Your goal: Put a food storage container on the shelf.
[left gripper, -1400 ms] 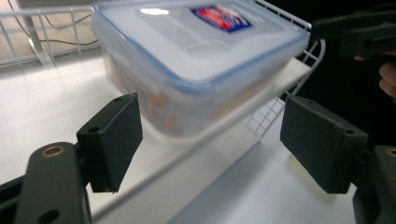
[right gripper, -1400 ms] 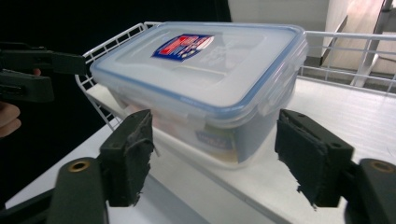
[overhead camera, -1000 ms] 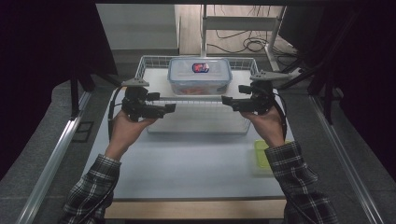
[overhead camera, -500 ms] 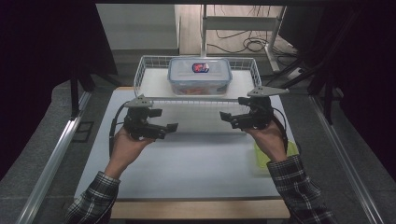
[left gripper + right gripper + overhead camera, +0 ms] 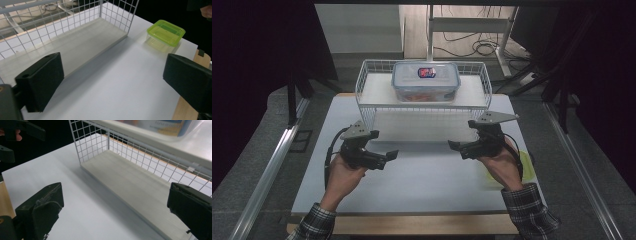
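Both hands have been drawn back from the shelf toward the near edge of the white surface [image 5: 422, 185] and lowered since the earlier frames, and both pairs of jaws have just been opening, with nothing between them; the white wire-mesh shelf rack [image 5: 422, 107] is left standing at the far side; on its upper tier the clear rectangular plastic container with a blue-grey lid and a red label [image 5: 426, 80] is seen resting, long axis across the surface. It lies ahead of and above both grippers, roughly midway between them, so neither hand is clearly nearer. The left gripper [image 5: 387, 156] and the right gripper [image 5: 454, 146] are held low, jaws spread wide and empty, pointed toward each other; a small lime-green lidded box [image 5: 165, 32] sits beside the right hand.
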Available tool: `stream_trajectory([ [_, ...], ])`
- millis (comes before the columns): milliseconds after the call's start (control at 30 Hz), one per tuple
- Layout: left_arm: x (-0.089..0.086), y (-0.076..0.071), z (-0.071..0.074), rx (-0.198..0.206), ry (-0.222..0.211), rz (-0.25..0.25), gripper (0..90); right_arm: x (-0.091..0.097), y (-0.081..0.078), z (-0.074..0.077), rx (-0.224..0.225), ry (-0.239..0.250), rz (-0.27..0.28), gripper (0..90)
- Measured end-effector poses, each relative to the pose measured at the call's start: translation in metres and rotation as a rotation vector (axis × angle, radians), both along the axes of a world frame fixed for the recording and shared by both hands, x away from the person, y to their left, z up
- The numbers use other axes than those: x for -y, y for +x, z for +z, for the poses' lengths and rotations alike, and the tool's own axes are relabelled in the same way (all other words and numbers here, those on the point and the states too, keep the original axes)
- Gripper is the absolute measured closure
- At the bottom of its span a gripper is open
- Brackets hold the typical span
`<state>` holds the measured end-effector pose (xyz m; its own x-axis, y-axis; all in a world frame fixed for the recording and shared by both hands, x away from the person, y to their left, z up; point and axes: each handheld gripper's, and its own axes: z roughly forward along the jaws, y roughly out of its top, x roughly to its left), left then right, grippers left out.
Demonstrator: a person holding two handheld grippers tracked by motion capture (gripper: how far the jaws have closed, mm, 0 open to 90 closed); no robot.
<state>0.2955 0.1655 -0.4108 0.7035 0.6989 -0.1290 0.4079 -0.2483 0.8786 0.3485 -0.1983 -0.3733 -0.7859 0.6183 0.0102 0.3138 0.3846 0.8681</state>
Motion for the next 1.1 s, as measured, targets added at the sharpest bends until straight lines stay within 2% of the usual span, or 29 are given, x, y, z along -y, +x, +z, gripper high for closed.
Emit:
stream_trajectory([
  [100, -0.001, -0.006, -0.007, -0.005, 0.001, 0.001, 2.5, 0.002, -0.006, -0.005, 0.007, -0.013, -0.001, 0.8],
  [267, -0.001, -0.016, -0.022, 0.001, 0.014, -0.007, 2.8, 0.008, -0.016, -0.017, 0.013, -0.006, 0.006, 0.8],
  [433, -0.005, -0.023, -0.036, -0.012, 0.017, 0.004, 3.0, 0.014, -0.023, -0.032, -0.002, -0.01, 0.027, 1.1],
  [800, -0.015, -0.037, -0.065, -0.047, 0.055, 0.035, 3.4, 0.019, -0.038, -0.06, -0.04, -0.002, -0.013, 1.2],
  [867, -0.014, -0.042, -0.071, -0.041, 0.077, 0.04, 3.2, 0.019, -0.043, -0.066, -0.044, -0.005, -0.023, 1.1],
  [1100, -0.01, -0.056, -0.082, -0.032, 0.102, 0.057, 2.6, 0.023, -0.057, -0.08, -0.06, -0.001, -0.026, 1.2],
])
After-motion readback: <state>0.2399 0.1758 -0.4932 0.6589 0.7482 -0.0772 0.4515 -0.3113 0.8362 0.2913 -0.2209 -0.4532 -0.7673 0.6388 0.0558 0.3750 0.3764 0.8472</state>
